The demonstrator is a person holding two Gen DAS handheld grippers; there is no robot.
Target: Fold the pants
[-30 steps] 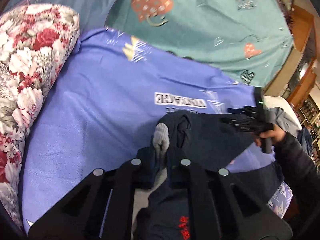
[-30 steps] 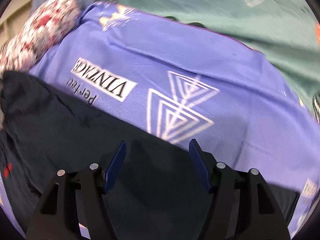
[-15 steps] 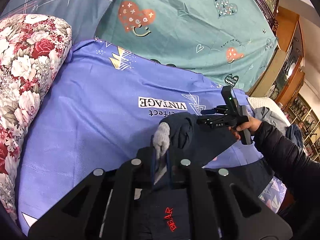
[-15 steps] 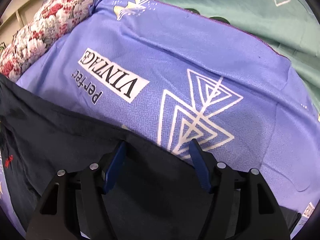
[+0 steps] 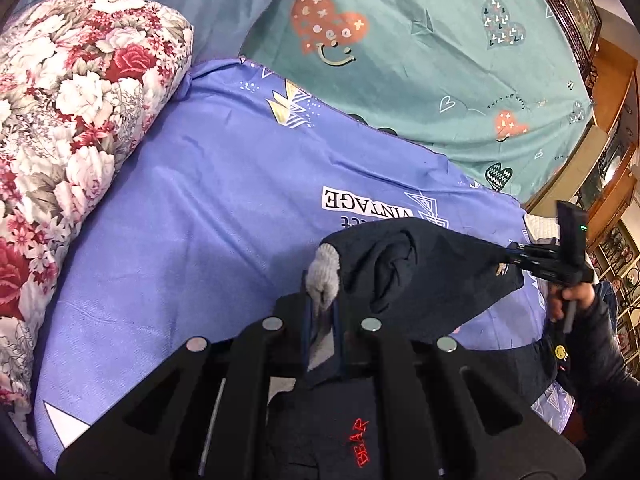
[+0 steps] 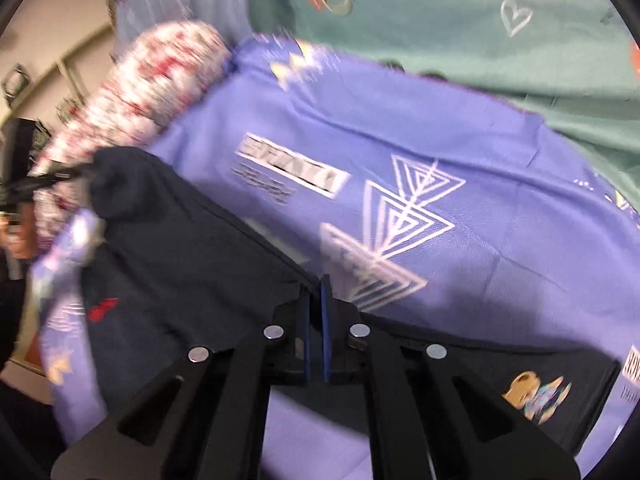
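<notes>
The dark navy pants [image 5: 420, 272], with red "BEAR" stitching, hang stretched between both grippers above the purple sheet [image 5: 208, 216]. My left gripper [image 5: 321, 300] is shut on one end, where a grey knitted piece [image 5: 324, 276] sticks up between its pads. In the left wrist view, my right gripper [image 5: 506, 250] pinches the other end, with a person's hand [image 5: 572, 296] on its handle. In the blurred right wrist view, the right gripper [image 6: 315, 288] is shut on the pants' [image 6: 180, 248] upper edge. The left gripper [image 6: 80, 172] holds the far corner at the left.
A floral rolled quilt [image 5: 72, 120] lies along the sheet's left side. A teal sheet with hearts [image 5: 440, 60] covers the back. Wooden furniture [image 5: 616, 128] stands at the right. The purple sheet beyond the pants carries a "VINTAGE" print [image 6: 292, 172].
My right gripper has gone from wide open over the pants to shut on their edge and has risen. The cloth now hangs taut between the grippers. The left gripper keeps its grip.
</notes>
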